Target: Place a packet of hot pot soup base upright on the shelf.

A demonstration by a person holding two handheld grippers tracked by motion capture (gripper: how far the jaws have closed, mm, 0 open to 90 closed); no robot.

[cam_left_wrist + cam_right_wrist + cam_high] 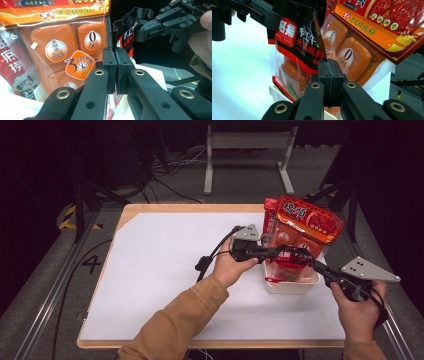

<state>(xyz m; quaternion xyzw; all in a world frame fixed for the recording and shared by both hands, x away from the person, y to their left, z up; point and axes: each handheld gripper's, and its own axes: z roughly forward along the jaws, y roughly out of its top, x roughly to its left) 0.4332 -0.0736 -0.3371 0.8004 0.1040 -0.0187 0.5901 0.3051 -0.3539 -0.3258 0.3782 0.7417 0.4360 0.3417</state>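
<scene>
Two-handed grip on a black-and-red sauce packet (297, 42) standing in the white bin (292, 285), just in front of the large orange packet (305, 227). The left claw (116, 66) is clamped on one edge of the black-and-red packet, the right claw (328, 71) on the opposite edge. Likely fault: both grips hold only thin film, so uneven pulling could slip or tear it, or topple the orange packet beside it.

Right claw (329, 65) clamped on edge of black-red pouch (297, 42). Left claw (270, 18) grips same pouch at top left. Orange packet (352, 53) just behind, both standing in white bin (378, 86).
</scene>
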